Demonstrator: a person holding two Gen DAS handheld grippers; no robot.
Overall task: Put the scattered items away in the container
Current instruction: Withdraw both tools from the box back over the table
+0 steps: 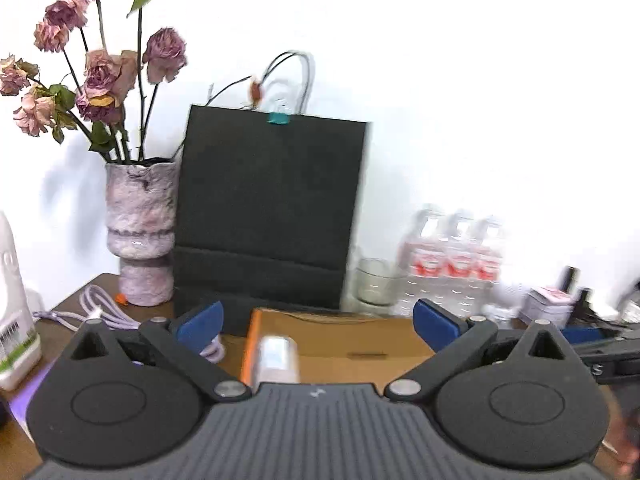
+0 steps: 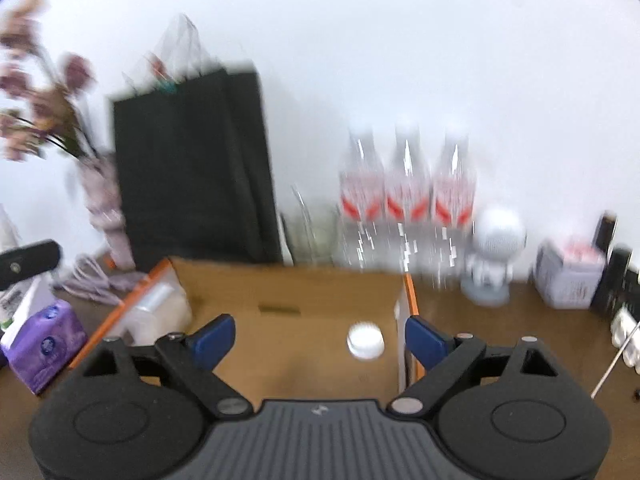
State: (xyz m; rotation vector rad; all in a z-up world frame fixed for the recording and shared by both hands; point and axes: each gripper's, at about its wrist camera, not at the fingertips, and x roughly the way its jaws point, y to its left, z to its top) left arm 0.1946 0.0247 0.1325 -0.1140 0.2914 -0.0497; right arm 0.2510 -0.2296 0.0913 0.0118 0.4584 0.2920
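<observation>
An open cardboard box (image 1: 360,344) with orange edges lies on the brown table, right in front of both grippers. In the left wrist view a pale wrapped packet (image 1: 278,360) rests inside its left end. My left gripper (image 1: 316,324) hangs just above the box, open, with nothing between its blue pads. In the right wrist view the box (image 2: 288,308) holds a small white round jar (image 2: 365,341) near its right wall and a clear plastic packet (image 2: 160,308) at its left end. My right gripper (image 2: 316,340) is open over the box floor, and the jar lies loose between its fingers.
Behind the box stand a black paper bag (image 1: 268,208), a pink vase of dried roses (image 1: 140,232), a glass (image 1: 374,282) and three water bottles (image 2: 406,196). A purple cable (image 1: 96,308), a purple tissue pack (image 2: 44,344), a white figurine (image 2: 494,256) and a small carton (image 2: 570,276) lie around it.
</observation>
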